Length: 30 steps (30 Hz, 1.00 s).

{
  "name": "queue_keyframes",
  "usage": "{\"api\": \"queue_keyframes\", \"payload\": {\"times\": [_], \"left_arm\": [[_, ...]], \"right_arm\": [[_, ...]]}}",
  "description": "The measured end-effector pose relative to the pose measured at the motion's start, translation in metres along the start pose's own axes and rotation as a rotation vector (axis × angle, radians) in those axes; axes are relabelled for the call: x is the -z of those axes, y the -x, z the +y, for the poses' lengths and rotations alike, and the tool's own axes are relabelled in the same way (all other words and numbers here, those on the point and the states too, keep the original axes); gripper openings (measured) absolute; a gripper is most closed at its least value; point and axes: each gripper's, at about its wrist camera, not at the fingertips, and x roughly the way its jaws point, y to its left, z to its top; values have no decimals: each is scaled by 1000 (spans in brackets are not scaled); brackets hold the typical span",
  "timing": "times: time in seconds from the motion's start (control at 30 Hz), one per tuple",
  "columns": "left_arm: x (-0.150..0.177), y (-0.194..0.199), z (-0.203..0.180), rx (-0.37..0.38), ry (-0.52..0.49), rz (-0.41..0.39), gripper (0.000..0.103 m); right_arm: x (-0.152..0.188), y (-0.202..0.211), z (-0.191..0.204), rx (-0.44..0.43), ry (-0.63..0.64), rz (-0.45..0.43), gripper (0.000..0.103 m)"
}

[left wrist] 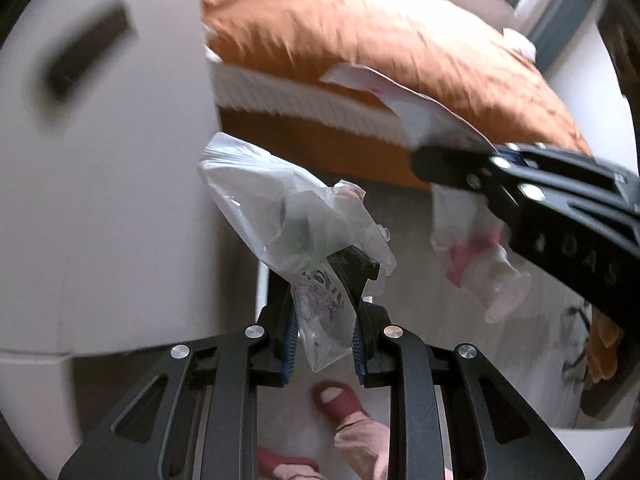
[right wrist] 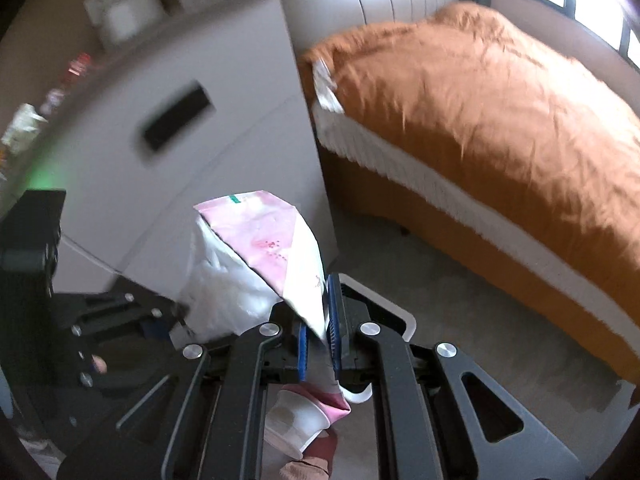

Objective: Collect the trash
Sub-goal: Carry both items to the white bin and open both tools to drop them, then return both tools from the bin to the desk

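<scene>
In the left wrist view my left gripper (left wrist: 326, 312) is shut on a crumpled clear plastic bag (left wrist: 280, 204) with dark print, which sticks out ahead of the fingers. From the right, my right gripper (left wrist: 430, 164) reaches in, shut on a pink and white pouch (left wrist: 468, 248) whose spout cap hangs down. In the right wrist view the right gripper (right wrist: 319, 336) pinches that pouch (right wrist: 276, 244) between its blue pads, the cap (right wrist: 294, 420) showing below. The clear bag (right wrist: 224, 292) lies just left of it. Both views are blurred.
A white cabinet (right wrist: 208, 152) with a dark handle slot stands at the left. A bed with an orange cover (right wrist: 480, 120) fills the right. Pale floor (right wrist: 460, 300) lies between them. A white rounded rim (right wrist: 404, 316) shows behind the right fingers. A person's red slipper (left wrist: 336, 398) is below.
</scene>
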Motion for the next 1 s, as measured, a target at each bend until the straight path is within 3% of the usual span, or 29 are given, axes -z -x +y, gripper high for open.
{"api": "queue_keyframes", "payload": {"times": [0.23, 0.33, 0.37, 0.4, 0.43, 0.47, 0.6, 0.7, 1.0], "left_arm": [[18, -135, 12, 37, -8, 100, 22], [23, -171, 8, 34, -19, 111, 23], [26, -184, 11, 38, -16, 128, 33], [27, -191, 11, 48, -11, 138, 50], [29, -200, 14, 53, 3, 140, 100], [31, -205, 15, 46, 13, 126, 99], [33, -227, 17, 28, 6, 144, 98], [26, -222, 12, 15, 5, 132, 98], [-3, -114, 4, -13, 34, 59, 98]], "right_arm": [[41, -119, -30, -33, -35, 92, 10], [56, -158, -37, -27, -24, 109, 13], [59, -165, -38, -32, -24, 116, 16], [62, -176, -40, -45, -20, 131, 52], [64, -182, -42, -25, -13, 127, 95], [65, -184, -44, 2, -4, 102, 99], [66, -192, -51, 51, 24, 115, 98], [59, -186, -55, 57, -14, 118, 98], [17, -107, -44, 93, -8, 60, 98]]}}
